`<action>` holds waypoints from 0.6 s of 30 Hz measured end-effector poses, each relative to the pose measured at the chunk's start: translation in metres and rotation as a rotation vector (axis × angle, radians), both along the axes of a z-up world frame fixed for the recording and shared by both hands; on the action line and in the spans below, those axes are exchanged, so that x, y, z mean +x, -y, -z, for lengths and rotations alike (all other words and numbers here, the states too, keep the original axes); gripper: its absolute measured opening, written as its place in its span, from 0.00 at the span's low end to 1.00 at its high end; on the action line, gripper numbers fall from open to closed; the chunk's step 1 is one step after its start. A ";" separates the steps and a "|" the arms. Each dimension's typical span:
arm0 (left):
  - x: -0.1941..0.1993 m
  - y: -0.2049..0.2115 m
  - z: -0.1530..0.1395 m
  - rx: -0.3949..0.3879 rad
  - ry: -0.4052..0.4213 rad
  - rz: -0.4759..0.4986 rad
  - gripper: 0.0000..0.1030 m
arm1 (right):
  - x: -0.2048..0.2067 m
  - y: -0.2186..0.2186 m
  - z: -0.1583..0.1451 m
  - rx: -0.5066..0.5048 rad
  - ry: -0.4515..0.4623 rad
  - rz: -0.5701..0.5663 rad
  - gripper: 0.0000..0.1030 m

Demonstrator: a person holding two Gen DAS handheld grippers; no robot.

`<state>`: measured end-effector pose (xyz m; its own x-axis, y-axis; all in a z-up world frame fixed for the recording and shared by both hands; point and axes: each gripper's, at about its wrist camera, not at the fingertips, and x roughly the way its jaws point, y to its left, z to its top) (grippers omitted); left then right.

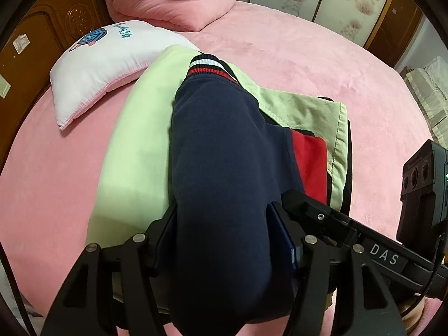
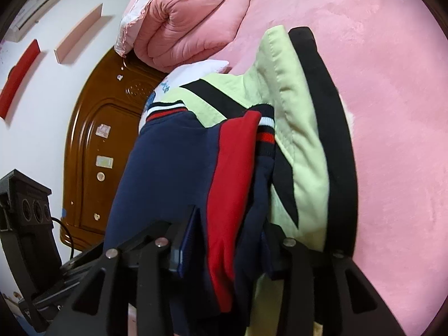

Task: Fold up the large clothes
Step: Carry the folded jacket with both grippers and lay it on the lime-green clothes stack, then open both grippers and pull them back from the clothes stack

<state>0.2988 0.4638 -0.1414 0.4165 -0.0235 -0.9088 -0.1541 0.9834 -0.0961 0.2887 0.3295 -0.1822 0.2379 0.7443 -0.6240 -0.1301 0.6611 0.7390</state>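
Observation:
A navy garment with a red panel and a red-white striped cuff lies folded over a pale green garment on the pink bed. My left gripper is shut on the navy garment's near fold. My right gripper is shut on the navy and red cloth of the same garment; the green garment with black trim lies under it. The right gripper's body shows close beside the left one.
A white pillow lies at the far left, touching the green garment. A folded pink quilt sits at the head of the bed. A brown wooden headboard stands behind. Bare pink bed surface lies to the right.

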 end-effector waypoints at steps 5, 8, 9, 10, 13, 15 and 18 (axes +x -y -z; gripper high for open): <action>0.001 -0.002 0.000 -0.002 -0.004 -0.007 0.60 | -0.001 0.003 -0.001 -0.023 0.005 -0.007 0.39; 0.002 -0.003 0.000 0.000 -0.005 -0.008 0.60 | -0.001 0.004 -0.002 -0.027 0.002 -0.007 0.39; 0.002 -0.003 0.000 0.002 -0.004 -0.011 0.60 | -0.001 0.004 -0.002 -0.029 0.002 -0.009 0.39; 0.002 -0.003 0.000 0.002 -0.003 -0.014 0.60 | -0.001 0.005 -0.003 -0.030 0.003 -0.010 0.39; 0.001 -0.002 0.000 0.004 0.002 -0.029 0.60 | -0.001 0.004 -0.005 -0.043 0.011 -0.023 0.39; 0.001 -0.001 0.001 0.011 0.010 -0.042 0.60 | -0.002 0.006 -0.006 -0.050 0.013 -0.026 0.39; -0.006 0.004 0.001 0.023 0.027 -0.078 0.60 | -0.005 0.011 -0.010 -0.057 0.021 -0.027 0.41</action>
